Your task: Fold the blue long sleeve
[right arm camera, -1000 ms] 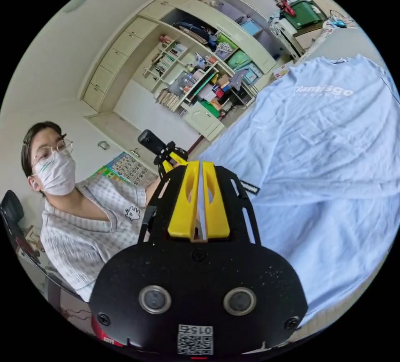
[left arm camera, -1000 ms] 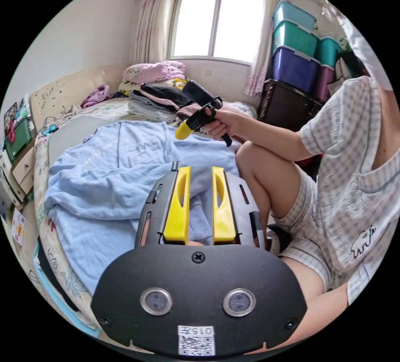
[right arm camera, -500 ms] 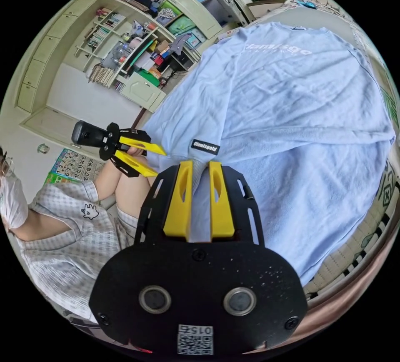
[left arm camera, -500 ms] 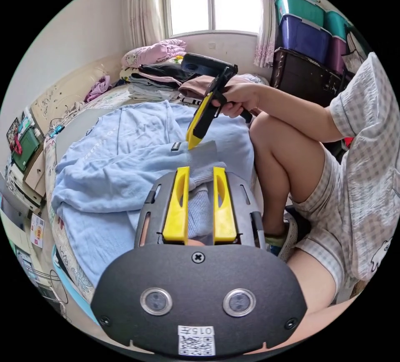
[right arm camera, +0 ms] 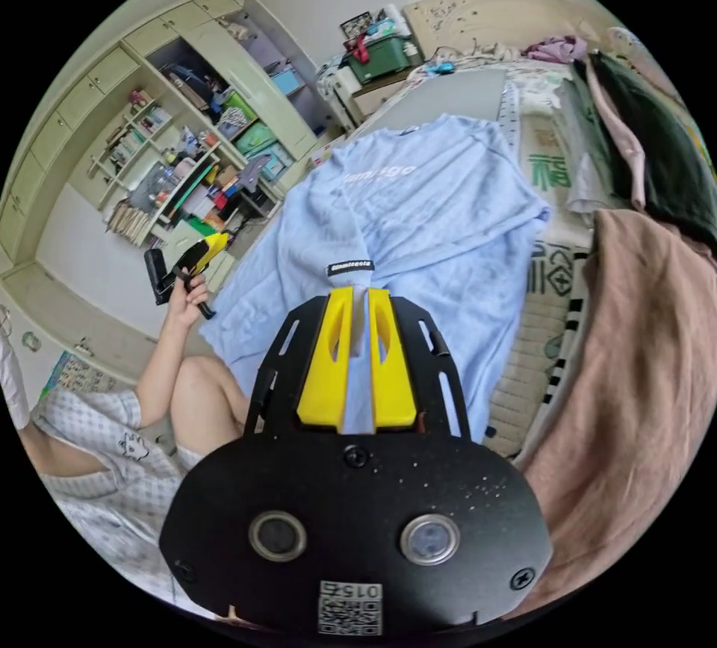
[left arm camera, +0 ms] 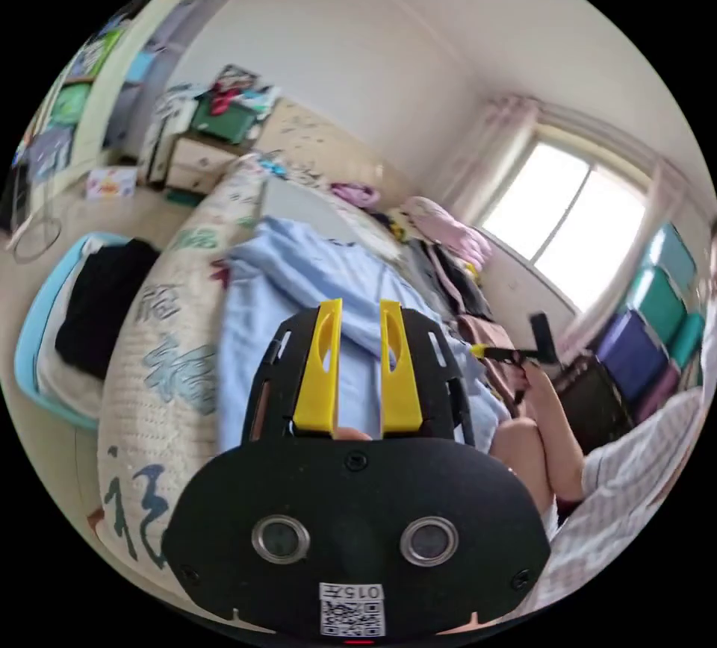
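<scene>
A patterned bed (right arm camera: pixel 549 260) stands between the shelving (right arm camera: pixel 187 155) and the window (left arm camera: pixel 567 222). The blue long sleeve (right arm camera: pixel 441 222) lies spread on it. The right tongs (right arm camera: pixel 357 304) pinch its cuff, shirt stretching toward 12 o'clock. The left tongs (left arm camera: pixel 357 316) gape empty above its edge.

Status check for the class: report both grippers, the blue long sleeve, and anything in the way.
Right gripper shut on a cuff of the blue long sleeve. Left gripper open, holding nothing. Shirt spread on the bed; brown cloth beside it.

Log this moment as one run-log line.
stage: fold under way | right gripper: shut on cuff of blue long sleeve | left gripper: open, off the cloth | garment: on bed
</scene>
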